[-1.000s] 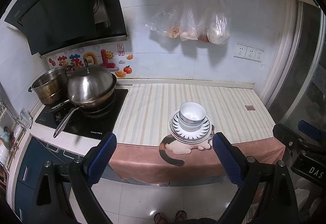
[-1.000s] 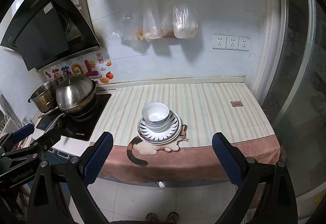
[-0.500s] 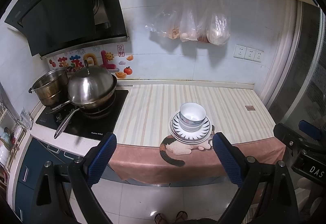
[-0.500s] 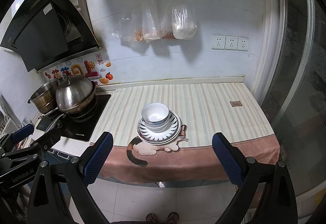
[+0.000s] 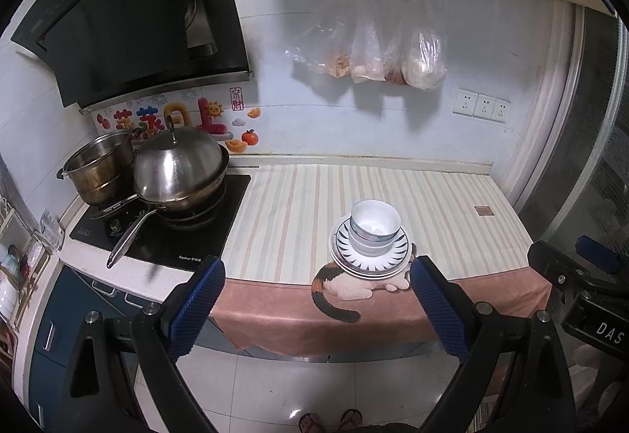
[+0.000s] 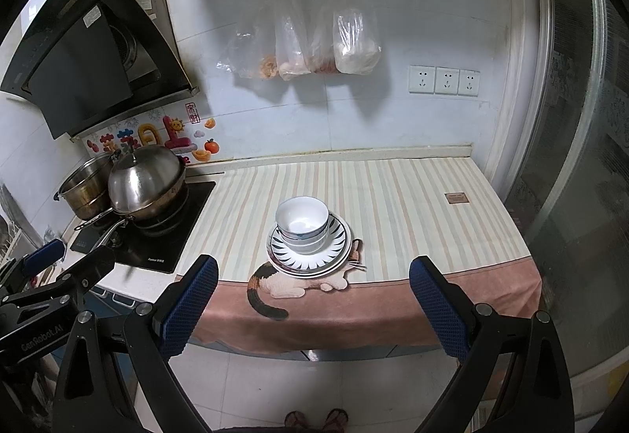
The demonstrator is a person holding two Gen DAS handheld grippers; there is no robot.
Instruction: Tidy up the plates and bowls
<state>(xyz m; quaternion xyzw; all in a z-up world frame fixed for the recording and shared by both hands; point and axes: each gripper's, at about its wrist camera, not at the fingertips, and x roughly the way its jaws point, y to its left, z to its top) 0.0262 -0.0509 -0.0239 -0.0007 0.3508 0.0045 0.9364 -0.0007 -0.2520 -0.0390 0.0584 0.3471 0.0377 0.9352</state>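
Both grippers, left and right, hang off the table with jaws spread, holding nothing. Two nested bowls sit on stacked plates at the front edge. Each view shows the other gripper at its margin.

Colours and patterns, kitchen counter

Bowls: white, blue rim band. Plates: white, dark radiating strokes. Counter cloth: cream and beige stripes, pink near border, calico cat print. Gripper pads: blue, textured. Pots: steel, far left.
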